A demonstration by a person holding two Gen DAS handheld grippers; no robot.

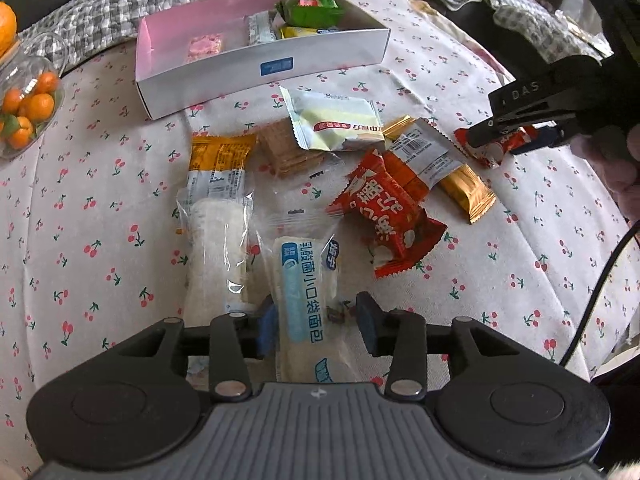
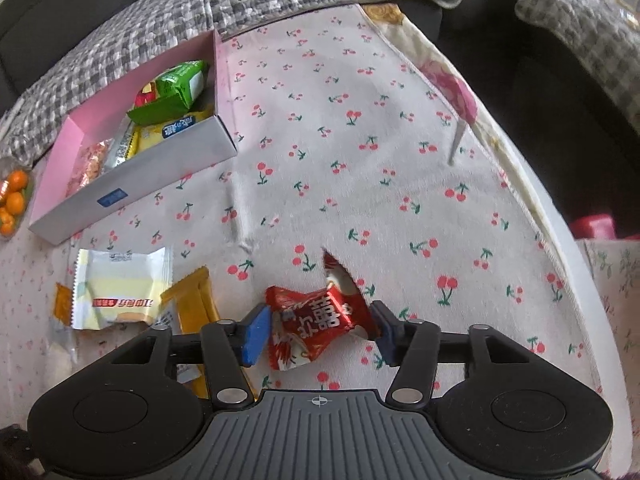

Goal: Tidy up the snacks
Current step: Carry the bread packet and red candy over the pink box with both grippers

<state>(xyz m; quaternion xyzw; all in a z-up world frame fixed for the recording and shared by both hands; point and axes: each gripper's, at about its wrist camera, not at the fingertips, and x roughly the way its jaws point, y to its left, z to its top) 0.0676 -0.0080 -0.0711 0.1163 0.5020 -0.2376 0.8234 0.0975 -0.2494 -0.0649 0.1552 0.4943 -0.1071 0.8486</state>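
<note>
left wrist view: left gripper (image 1: 316, 326) released, pads either side of the white bread packet (image 1: 304, 304) near the bench's front edge. right wrist view: right gripper (image 2: 320, 330) released around the red candy (image 2: 316, 324); box (image 2: 132, 184) sits far-left.

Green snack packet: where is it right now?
The green snack packet lies inside the pink-lined box, at its right end in the left wrist view, on top of a yellow packet, far beyond the loose snacks on the cherry-print cloth.

Two wrist fisheyes – steeply down, close over the cherry-print cloth (image 1: 100, 208) – pink-lined box (image 1: 168, 36) in both.
</note>
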